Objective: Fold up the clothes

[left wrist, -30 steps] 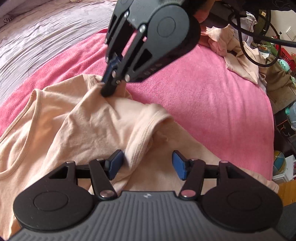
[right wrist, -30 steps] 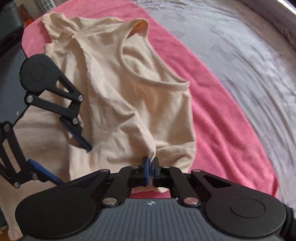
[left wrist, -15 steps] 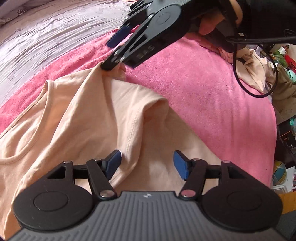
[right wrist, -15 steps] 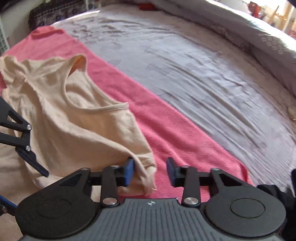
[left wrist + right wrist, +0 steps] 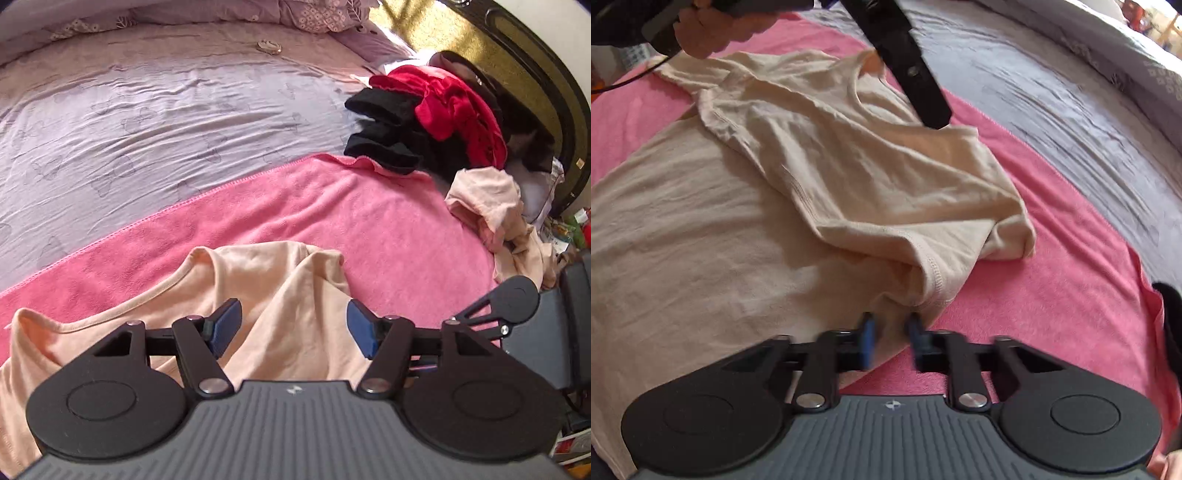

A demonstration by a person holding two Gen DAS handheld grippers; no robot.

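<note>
The peach top [image 5: 798,192] lies on the pink towel [image 5: 1052,280], which is spread across the bed [image 5: 147,110]. In the right wrist view, the upper part of the garment is folded over its lower part; the neckline sits at the far end, and a stitched hem edge bunches at the near end.

The right tool [image 5: 890,339] is positioned at that near hem. Its blue pads are a short way apart, with a fold of fabric reaching toward the gap. The pads are blurred; whether they touch the cloth cannot be determined.

The left tool [image 5: 293,328] is wide open above the shoulder area of the top, pads [image 5: 225,325] clear of the fabric. In the right wrist view a hand [image 5: 716,29] holds this tool at far left.

At far right in the left wrist view, a pile of clothes [image 5: 443,122] in black and red sits on the bed. A second peach garment [image 5: 491,210] lies near it at the towel's right edge.
</note>
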